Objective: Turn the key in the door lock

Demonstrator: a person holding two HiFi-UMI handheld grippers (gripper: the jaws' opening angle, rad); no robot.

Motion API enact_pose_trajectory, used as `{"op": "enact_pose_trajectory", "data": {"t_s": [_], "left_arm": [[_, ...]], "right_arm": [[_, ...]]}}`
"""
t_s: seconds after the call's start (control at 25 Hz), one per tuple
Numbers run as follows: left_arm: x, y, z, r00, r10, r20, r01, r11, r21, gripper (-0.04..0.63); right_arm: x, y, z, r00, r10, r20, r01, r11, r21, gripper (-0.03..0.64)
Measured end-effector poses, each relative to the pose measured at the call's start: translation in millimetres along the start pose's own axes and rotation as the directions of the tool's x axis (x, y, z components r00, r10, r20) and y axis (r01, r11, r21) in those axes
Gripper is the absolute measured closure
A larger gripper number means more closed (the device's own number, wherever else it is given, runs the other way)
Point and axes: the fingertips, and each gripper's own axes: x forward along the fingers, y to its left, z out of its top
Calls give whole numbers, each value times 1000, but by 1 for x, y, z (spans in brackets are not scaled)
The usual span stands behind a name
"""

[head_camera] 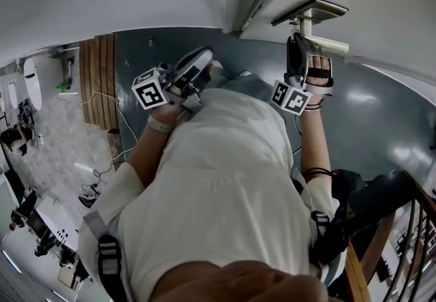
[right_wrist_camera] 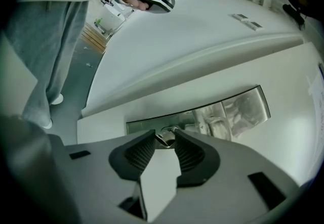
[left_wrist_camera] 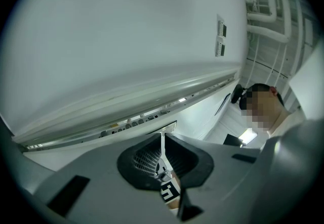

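The metal lock plate (right_wrist_camera: 202,117) on the white door (right_wrist_camera: 192,56) fills the middle of the right gripper view. A small silver key (right_wrist_camera: 165,138) sticks out of it, right between the tips of my right gripper (right_wrist_camera: 165,143). The ribbed pads (right_wrist_camera: 190,154) flank the key with a visible gap, so the gripper is open. From the head view, the right gripper (head_camera: 298,45) sits just below the door handle (head_camera: 325,45). My left gripper (head_camera: 197,65) hangs off to the left, away from the door. Its jaws (left_wrist_camera: 162,142) are shut with nothing between them.
A wooden stair railing (head_camera: 402,239) stands at the lower right. A wooden floor strip (head_camera: 99,76) and loose cables (head_camera: 102,99) lie at the left. The person's torso (head_camera: 218,191) fills the middle. The door frame (left_wrist_camera: 152,99) crosses the left gripper view.
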Motion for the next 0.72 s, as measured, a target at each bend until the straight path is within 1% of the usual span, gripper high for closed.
{"op": "enact_pose_trajectory", "data": {"t_s": [0.2,0.32,0.4,0.52,0.72], "left_arm": [[-2,5,-2,1000,0,12,0,1000,-22,584],[-1,3,-3,1000,-6,9,6,1000,-28,584],[-1,3,-4,1000,-6,11,7,999,-33,584],[-3,5,-2,1000,0,20,1,999,-35,584],[-4,7,0,1000,10,27,-9,999,-38,584]], "right_arm": [[8,3,-1,998,-26,-48,21,995,-94,514],[12,0,0,997,-37,-60,28,989,-143,514],[14,-2,1,998,-36,-52,30,992,-127,515],[13,-3,2,998,-33,-46,30,997,-64,515],[13,-5,2,998,-31,-46,30,999,-17,514]]}}
